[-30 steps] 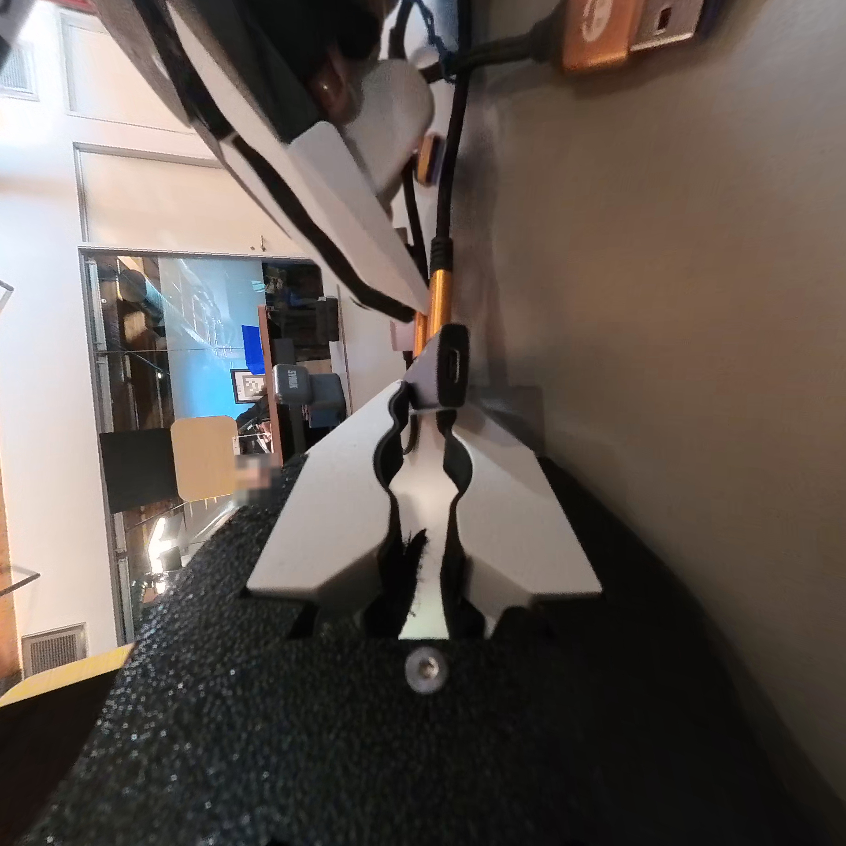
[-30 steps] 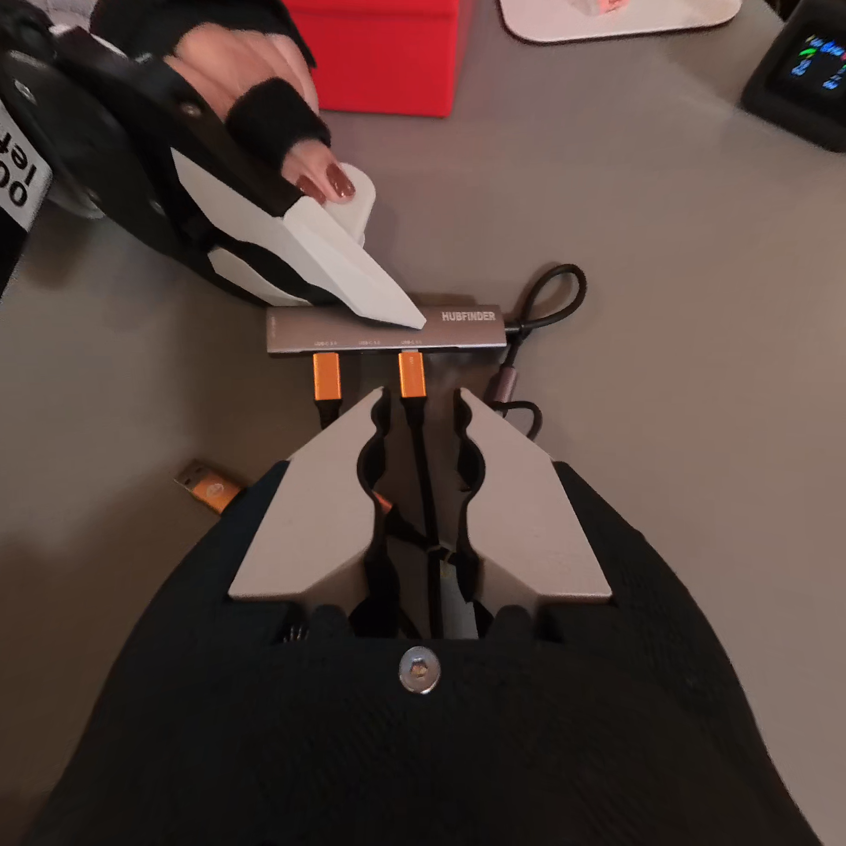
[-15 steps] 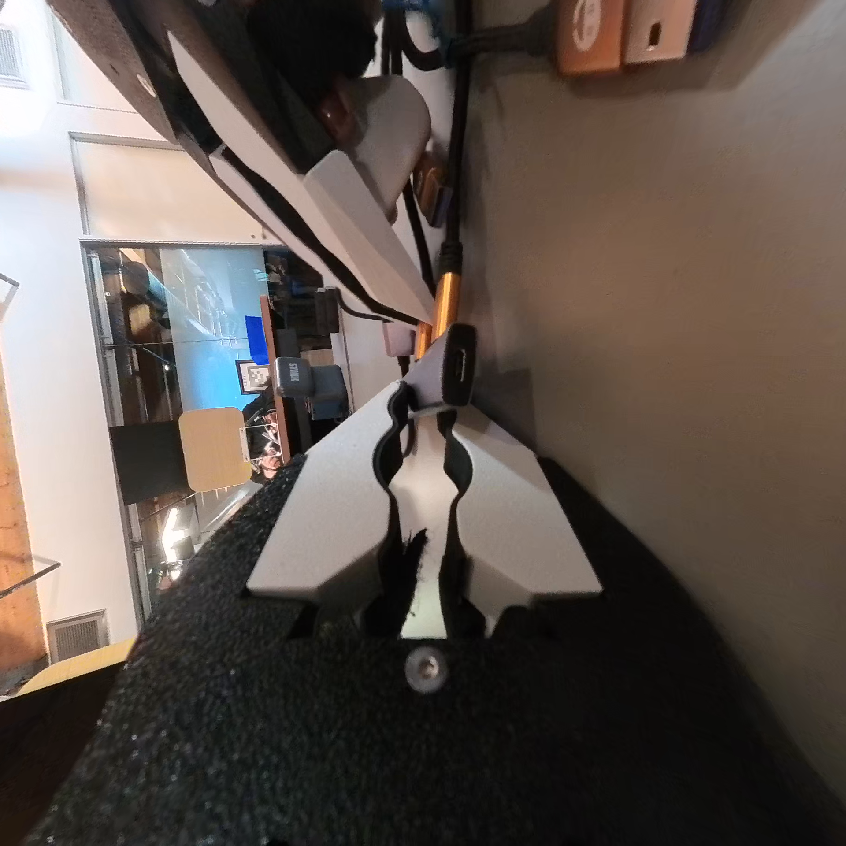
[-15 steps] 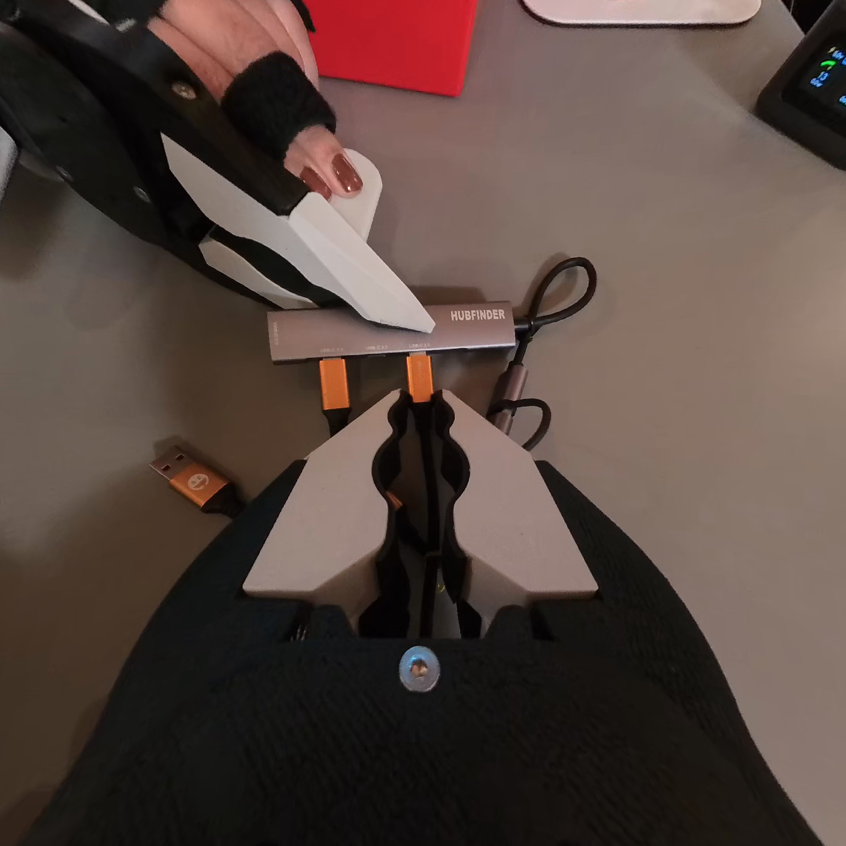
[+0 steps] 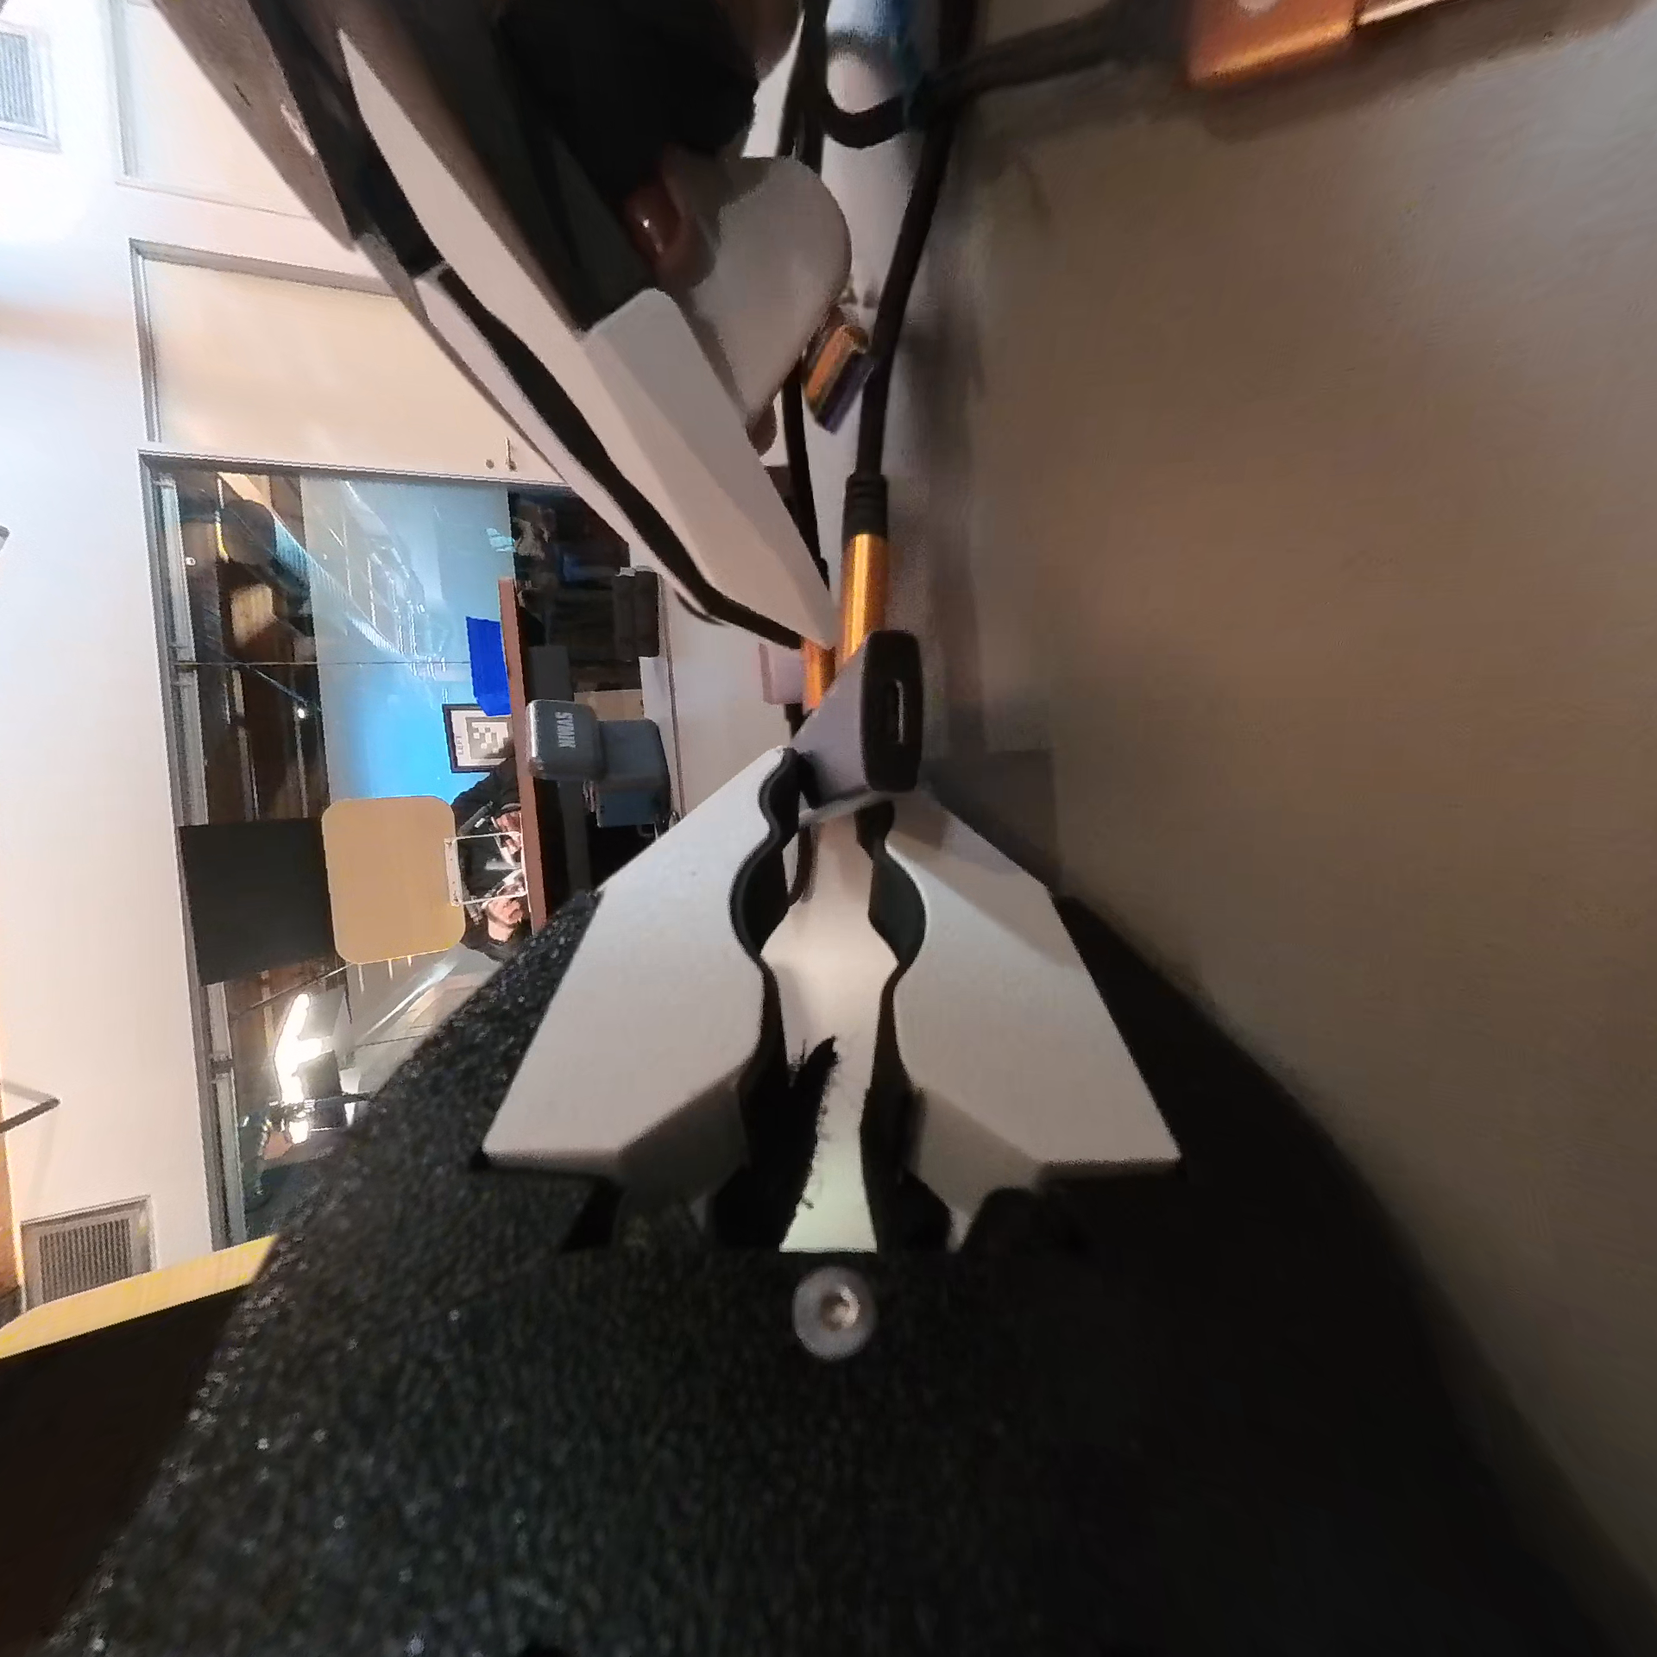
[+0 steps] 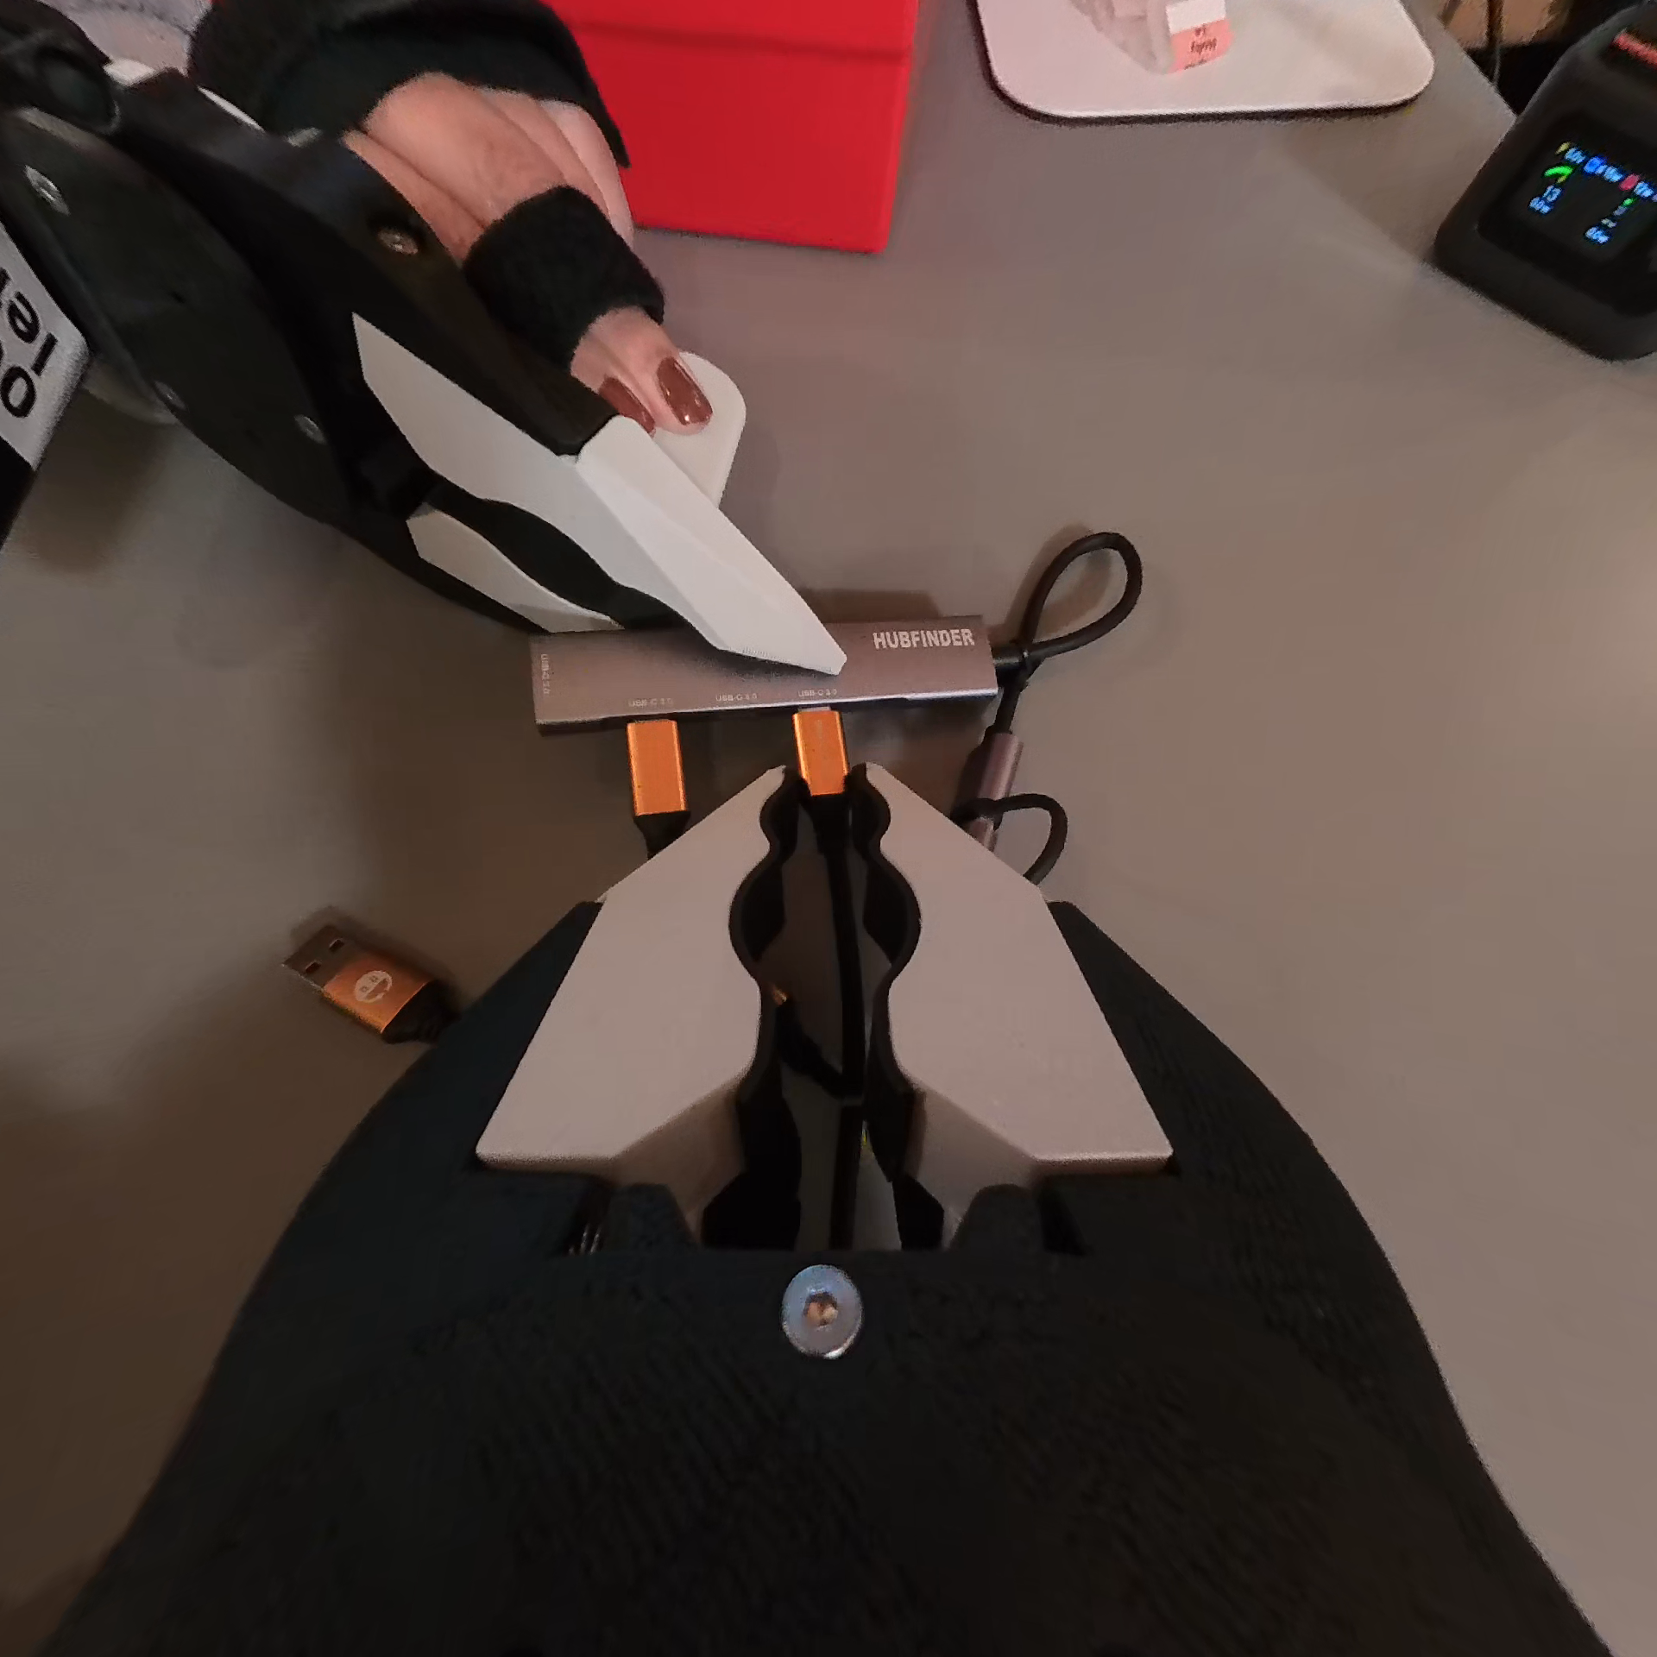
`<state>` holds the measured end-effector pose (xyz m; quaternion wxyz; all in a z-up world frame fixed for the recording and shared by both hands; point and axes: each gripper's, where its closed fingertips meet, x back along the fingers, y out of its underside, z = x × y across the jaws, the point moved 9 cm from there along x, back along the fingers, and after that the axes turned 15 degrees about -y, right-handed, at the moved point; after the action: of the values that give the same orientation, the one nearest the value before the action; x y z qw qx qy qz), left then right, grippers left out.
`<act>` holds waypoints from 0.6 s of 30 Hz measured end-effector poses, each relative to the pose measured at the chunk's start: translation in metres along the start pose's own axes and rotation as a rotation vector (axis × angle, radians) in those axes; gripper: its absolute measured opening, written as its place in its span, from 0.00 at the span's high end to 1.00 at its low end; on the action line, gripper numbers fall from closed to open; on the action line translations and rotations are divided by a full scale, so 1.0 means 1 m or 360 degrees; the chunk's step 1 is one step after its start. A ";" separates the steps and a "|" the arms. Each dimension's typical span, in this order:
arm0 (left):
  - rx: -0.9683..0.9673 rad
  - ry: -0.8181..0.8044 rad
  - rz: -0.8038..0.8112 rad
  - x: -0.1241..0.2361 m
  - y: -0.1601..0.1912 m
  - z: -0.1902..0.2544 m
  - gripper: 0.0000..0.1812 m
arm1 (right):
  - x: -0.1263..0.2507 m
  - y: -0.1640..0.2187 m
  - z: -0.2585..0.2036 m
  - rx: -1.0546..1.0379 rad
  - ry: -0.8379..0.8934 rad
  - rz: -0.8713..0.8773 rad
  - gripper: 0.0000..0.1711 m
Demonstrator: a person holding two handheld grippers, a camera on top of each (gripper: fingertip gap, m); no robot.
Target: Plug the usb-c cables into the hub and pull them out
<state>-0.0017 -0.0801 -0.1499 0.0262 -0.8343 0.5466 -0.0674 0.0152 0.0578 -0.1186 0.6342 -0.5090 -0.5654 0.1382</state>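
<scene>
So I'm looking at the hub [image 6: 762, 668] as my anchor here, lying flat on the grey desk [image 6: 1255, 807]. Way off to the lower left of it there's a loose orange USB-A plug [image 6: 363, 986] just sitting on the desk, not in anything. My left hand-held gripper [image 5: 834, 789] is coming in from the hub's left end and pinching the body, one white finger lying across the top face, so I'm bracing it. On the hub's near edge, the left orange usb-c plug [image 6: 656, 767] is sitting in its port, nobody touching it. The port next to it is looking empty. Then the right orange usb-c plug [image 6: 820, 749] is also seated, and my right hand-held gripper [image 6: 820, 780] is closing its tips on the back end of that one, cable running down between the fingers. To the hub's right its own pigtail cable [image 6: 1067, 628] is looping away.

My read: plugging in is looking done for these two, and I'm just starting the pull-out part. Both cables are still needing to come out.
</scene>
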 end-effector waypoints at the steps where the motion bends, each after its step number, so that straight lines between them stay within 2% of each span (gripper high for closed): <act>1: -0.0007 0.0002 -0.0001 0.000 0.000 0.000 0.94 | -0.001 0.000 0.000 0.0002 0.0001 -0.0006 0.95; 6: -0.0020 -0.0004 -0.0013 0.000 0.001 0.001 0.94 | -0.003 0.001 -0.003 0.0064 0.0050 -0.0021 0.95; 8: 0.0132 -0.0010 -0.0027 -0.001 0.004 -0.004 0.95 | -0.002 -0.002 -0.006 0.0158 0.0144 -0.0019 0.94; 10: 0.0413 0.0011 -0.0051 -0.003 0.011 -0.014 0.95 | 0.005 -0.011 -0.012 0.0280 0.0260 0.0097 0.94; 11: 0.0526 0.0017 -0.0060 -0.003 0.015 -0.018 0.95 | 0.011 -0.015 -0.015 0.0357 0.0344 0.0134 0.90; 13: 0.0627 0.0029 -0.0051 -0.003 0.019 -0.021 0.95 | 0.018 -0.019 -0.022 0.0554 0.0495 0.0040 0.83; 16: 0.0662 0.0038 -0.0038 -0.004 0.020 -0.022 0.95 | 0.014 -0.017 -0.028 0.0864 0.0707 -0.0238 0.85; 18: 0.0663 0.0054 -0.0017 -0.004 0.021 -0.021 0.95 | 0.009 -0.013 -0.027 0.0862 0.0685 -0.0365 0.87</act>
<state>-0.0253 -0.0843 -0.1315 0.1884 -0.8124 0.5169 -0.1932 0.0364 0.0457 -0.0986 0.8618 -0.2733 -0.4153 0.1006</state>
